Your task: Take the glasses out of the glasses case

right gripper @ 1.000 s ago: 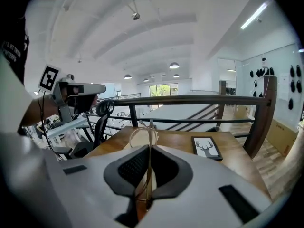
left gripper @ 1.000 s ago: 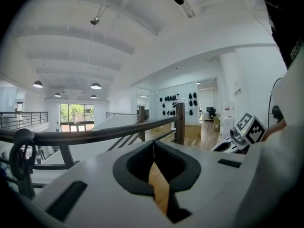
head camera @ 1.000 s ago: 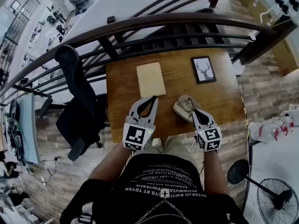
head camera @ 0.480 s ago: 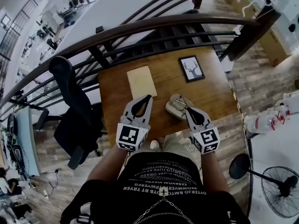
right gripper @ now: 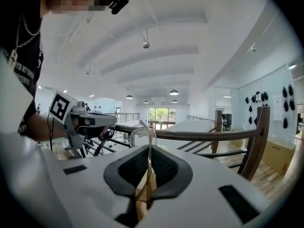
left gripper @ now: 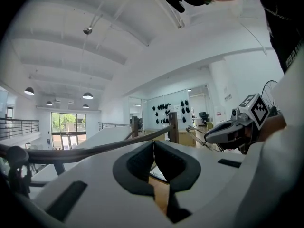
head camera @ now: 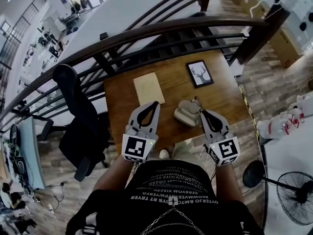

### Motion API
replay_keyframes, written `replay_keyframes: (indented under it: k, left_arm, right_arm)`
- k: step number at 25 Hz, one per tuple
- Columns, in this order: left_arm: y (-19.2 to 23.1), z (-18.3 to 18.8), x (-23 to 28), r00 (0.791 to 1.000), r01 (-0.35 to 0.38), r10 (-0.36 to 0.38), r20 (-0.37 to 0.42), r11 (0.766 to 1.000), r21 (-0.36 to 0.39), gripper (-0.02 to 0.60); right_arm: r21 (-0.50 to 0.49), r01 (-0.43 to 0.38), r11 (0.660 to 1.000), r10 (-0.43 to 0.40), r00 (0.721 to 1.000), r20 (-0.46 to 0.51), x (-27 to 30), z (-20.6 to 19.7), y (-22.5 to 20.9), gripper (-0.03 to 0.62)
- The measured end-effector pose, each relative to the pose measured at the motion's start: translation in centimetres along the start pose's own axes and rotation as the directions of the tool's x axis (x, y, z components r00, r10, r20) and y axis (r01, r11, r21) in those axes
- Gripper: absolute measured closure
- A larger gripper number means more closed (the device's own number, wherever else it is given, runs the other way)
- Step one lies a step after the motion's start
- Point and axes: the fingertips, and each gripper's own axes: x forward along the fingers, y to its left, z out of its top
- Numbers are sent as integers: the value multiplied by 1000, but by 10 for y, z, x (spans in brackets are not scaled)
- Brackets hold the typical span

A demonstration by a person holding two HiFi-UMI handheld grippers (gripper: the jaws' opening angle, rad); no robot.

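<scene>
Extraction step: right gripper (head camera: pixel 202 112) clamped on glasses (right gripper: pixel 149 137), seemingly clear of case (head camera: pixel 186 115); left gripper (left gripper: pixel 153 144) closed, empty; next, set them on tabletop (head camera: pixel 222 94).

My left gripper (head camera: pixel 156 104), a white-and-grey plastic two-jaw tool with a square-marker cube at its back, points away from me and close to level. Its dark-lined jaws meet tip to tip with nothing between them. My right gripper (head camera: pixel 203 112), of the same make, is held beside it but apart and tipped slightly downward. Its jaws are closed onto the thin, clear-rimmed wire glasses (right gripper: pixel 148 144), whose frame stands up between them. My left forearm (head camera: pixel 113 173) and right forearm (head camera: pixel 227 180) reach forward from my sides, elbows bent, wrists in line with the tools.
</scene>
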Motion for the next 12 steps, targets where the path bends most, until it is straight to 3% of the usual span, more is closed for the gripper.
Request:
replay_keyframes:
  k: [12]
  left_arm:
    - [-3,-3,1,1000,6,-6,0,1000,-11,554]
  right_arm:
    - [5,16,1000,-16,1000,-11,-8,-2,-5,569]
